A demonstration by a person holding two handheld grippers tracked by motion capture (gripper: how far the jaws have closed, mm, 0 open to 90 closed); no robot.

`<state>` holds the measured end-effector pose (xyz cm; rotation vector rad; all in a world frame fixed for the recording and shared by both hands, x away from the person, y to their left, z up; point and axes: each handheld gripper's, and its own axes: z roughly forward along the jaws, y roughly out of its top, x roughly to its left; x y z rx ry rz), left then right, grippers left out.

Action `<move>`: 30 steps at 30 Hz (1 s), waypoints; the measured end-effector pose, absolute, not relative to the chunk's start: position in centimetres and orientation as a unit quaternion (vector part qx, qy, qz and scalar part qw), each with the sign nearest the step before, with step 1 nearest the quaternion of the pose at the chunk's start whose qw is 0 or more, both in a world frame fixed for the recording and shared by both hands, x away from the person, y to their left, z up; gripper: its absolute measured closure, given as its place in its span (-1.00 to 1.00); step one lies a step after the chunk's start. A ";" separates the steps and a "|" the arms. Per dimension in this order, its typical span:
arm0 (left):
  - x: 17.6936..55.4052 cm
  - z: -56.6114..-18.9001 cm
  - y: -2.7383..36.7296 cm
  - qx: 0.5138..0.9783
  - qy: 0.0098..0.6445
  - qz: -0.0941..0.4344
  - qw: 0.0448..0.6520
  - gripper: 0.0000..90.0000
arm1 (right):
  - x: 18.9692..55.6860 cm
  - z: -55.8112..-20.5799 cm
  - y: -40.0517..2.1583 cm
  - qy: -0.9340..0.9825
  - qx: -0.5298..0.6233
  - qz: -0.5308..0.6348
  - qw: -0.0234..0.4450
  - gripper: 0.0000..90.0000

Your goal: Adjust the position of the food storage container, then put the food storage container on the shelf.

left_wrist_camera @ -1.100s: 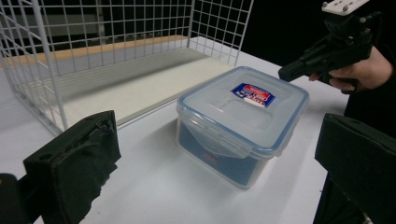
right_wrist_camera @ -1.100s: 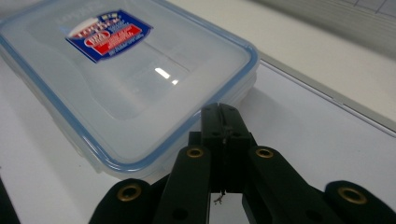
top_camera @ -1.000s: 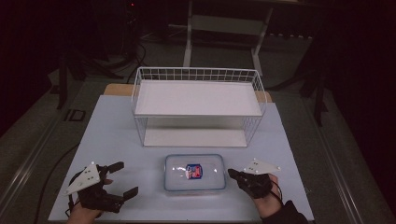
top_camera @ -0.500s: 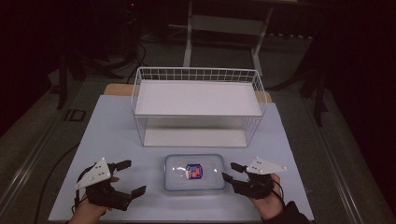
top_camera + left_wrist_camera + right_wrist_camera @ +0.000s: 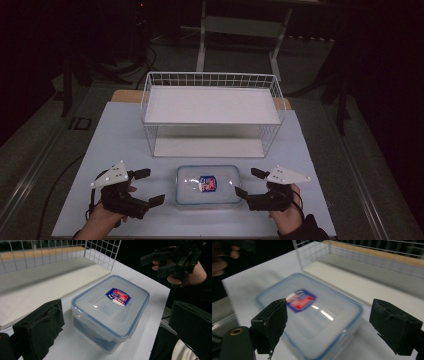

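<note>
The lidded container [image 5: 208,185] lies on the surface [image 5: 115,135] between the left gripper [image 5: 150,187] and right gripper [image 5: 249,183], both wide open and empty, the right one's jaws having just opened.

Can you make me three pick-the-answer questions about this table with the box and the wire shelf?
1. Where is the plastic box?
A. on top of the wire rack
B. on the table in front of the wire rack, between both grippers
C. on the floor

2. What colours are on the box's sticker?
A. blue and red
B. all green
C. all yellow

3. What is the right gripper doing?
A. squeezing the box
B. open, holding nothing
C. holding the rack

Answers: 1 B, the high view shows it between the left gripper and the right one. 2 A, seen in the left gripper view. 3 B, its jaws stand apart, beside the box.
</note>
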<state>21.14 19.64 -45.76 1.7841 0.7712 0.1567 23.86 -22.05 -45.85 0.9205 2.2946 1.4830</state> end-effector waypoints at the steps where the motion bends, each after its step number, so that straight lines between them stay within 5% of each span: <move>1: 21.4 -45.8 19.5 0.758 0.331 0.062 0.559 -1.00 | 24.1 -45.8 -22.2 0.786 0.323 0.512 0.125 -0.65; 10: 24.1 -47.5 18.1 0.758 0.381 -0.014 0.529 -1.00 | 26.1 -45.9 -23.2 0.775 0.374 0.506 0.061 -0.68; 21: 27.0 -50.4 17.6 0.694 0.488 -0.159 0.505 -1.00 | 29.3 -49.4 -24.1 0.723 0.493 0.466 -0.131 -0.68; 30: 27.7 -52.1 17.4 0.680 0.512 -0.211 0.481 -0.90 | 30.0 -51.4 -23.9 0.697 0.521 0.455 -0.190 -0.67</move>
